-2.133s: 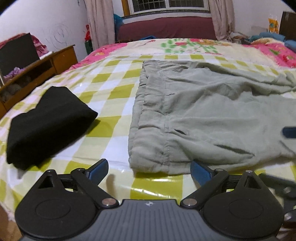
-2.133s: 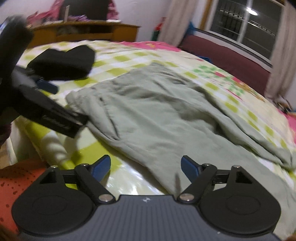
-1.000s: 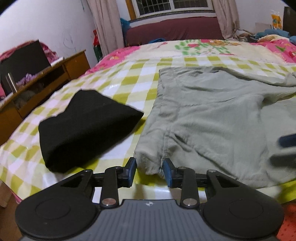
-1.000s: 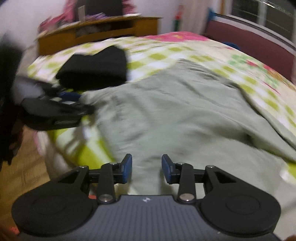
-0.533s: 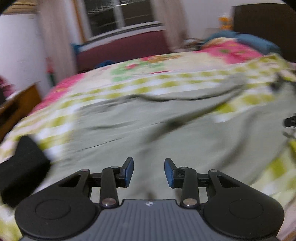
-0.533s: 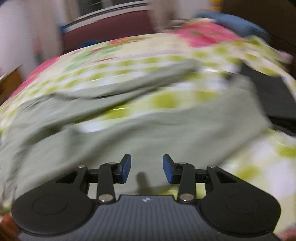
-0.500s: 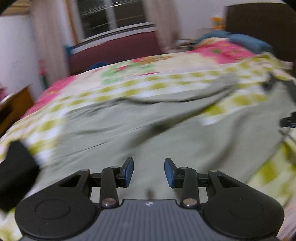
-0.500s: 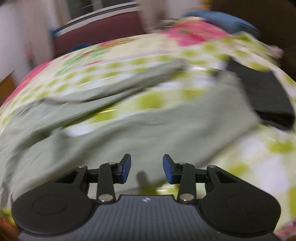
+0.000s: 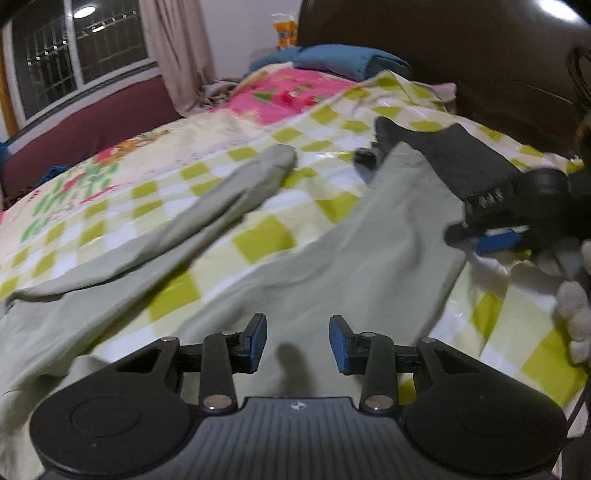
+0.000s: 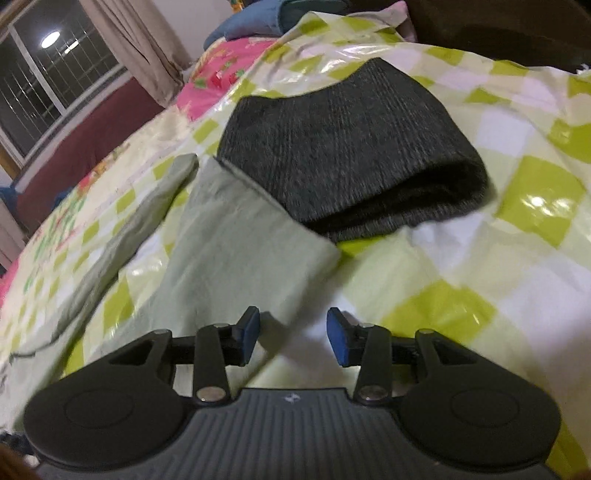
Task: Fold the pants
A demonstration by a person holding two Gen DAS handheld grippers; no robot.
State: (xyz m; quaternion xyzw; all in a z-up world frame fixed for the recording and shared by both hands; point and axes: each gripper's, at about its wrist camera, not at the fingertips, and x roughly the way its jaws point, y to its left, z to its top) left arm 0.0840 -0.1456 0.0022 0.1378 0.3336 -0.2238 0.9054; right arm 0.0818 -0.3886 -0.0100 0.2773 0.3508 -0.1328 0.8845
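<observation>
Lying spread across the yellow-green and white checked bedcover [image 9: 266, 236], the pale grey-green cotton pants [image 9: 332, 266] have both legs stretched out flat and apart, forming a narrow V with checked cover showing between them. In the right wrist view the nearer leg's hem [image 10: 258, 236] ends just beside, possibly touching, a folded dark grey ribbed knit garment [image 10: 351, 158]; the farther leg [image 10: 147, 206] runs alongside, well clear of it.

Judging by this layout, the folding has barely begun: no leg is laid over the other, no crease is set, and the whole sequence of bringing the legs together and doubling them up remains.

Above the nearer leg, the left gripper [image 9: 298, 341] has its blue pads parted with only fabric lying below, nothing pinched; its jaws are released. Near the hem corner, the right gripper [image 10: 293, 334] is likewise released and holding nothing, the leg's edge lying under its left pad. In the left wrist view the right gripper also shows at the right edge, held by a gloved hand [image 9: 572, 291].

Beyond lie a pink floral quilt [image 9: 288, 92], blue pillows [image 9: 332, 59], a dark headboard [image 9: 443, 55] and a barred window [image 9: 74, 55]. Small white markings on the right gripper's body are too blurred to read; an orange packet [image 9: 286, 31] carries no legible print.
</observation>
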